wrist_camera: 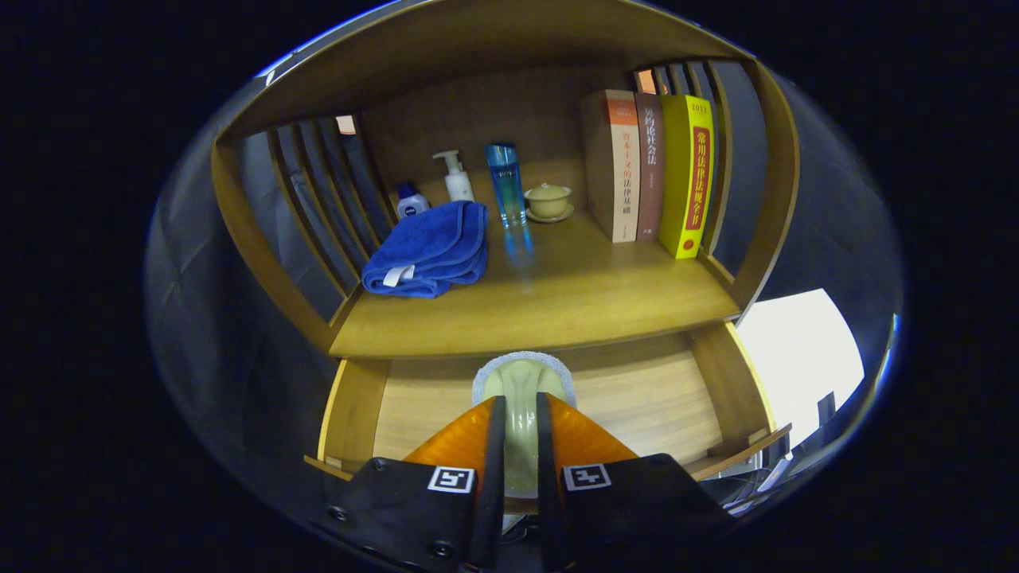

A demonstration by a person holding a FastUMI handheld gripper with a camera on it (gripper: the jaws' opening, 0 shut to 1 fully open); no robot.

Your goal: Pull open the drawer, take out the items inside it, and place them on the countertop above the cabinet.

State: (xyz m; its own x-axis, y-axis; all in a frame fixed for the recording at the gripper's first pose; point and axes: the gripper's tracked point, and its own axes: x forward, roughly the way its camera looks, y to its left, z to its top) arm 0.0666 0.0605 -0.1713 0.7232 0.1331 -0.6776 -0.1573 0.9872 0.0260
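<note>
Your gripper (521, 414) pinches a pale green cup (521, 382) above the open drawer (637, 398), countertop (549, 302) at 12 o'clock.

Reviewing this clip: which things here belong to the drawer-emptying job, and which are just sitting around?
Belongs to the job:
- open drawer
- pale green item gripped between the fingers, above the drawer
- gripper, shut on it
- countertop

Just sitting there:
- blue towel
- small white bottle
- pump bottle
- blue bottle
- lidded cup on saucer
- three books

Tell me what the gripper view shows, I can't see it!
The gripper holds a pale green ceramic cup over the open wooden drawer. Above, the wooden countertop carries a folded blue towel, bottles and books.
</note>
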